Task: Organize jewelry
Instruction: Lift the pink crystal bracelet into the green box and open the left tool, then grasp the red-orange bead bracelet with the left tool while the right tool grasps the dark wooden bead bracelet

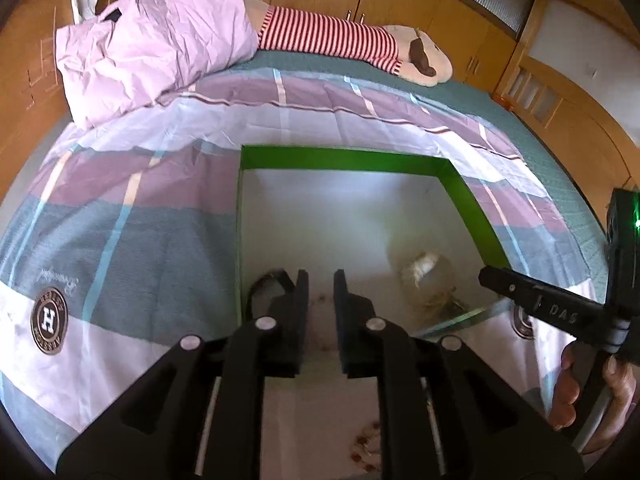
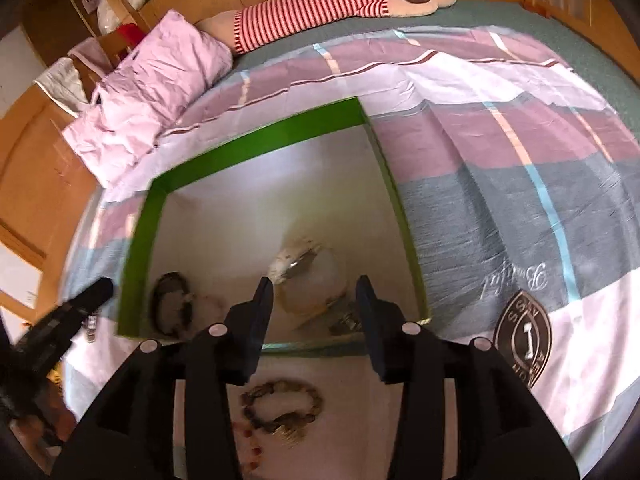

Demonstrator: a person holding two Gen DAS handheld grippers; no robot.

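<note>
1. A beaded bracelet [image 2: 282, 406] was seen lying flat on the bedspread [image 2: 500, 184], just outside the near wall of the green-rimmed box [image 2: 256, 144], towards the near edge of the bed.
2. The right hand-held gripper [image 2: 314, 320] was held open and empty, and the bracelet lay directly beneath and slightly behind its fingertips; it was judged the nearer of the two.
3. The left hand-held gripper [image 1: 320, 304] was held with a narrow gap between its jaws, nothing gripped, over the box's near left part.
4. Inside the box, a dark bangle [image 2: 172, 304] was seen at the near left corner and a pale pouch-like item [image 2: 308, 280] near the middle.
5. Small red beads [image 2: 252, 446] were scattered just beside the bracelet.
6. The box's near wall was judged the only obstacle between bracelet and box.
</note>
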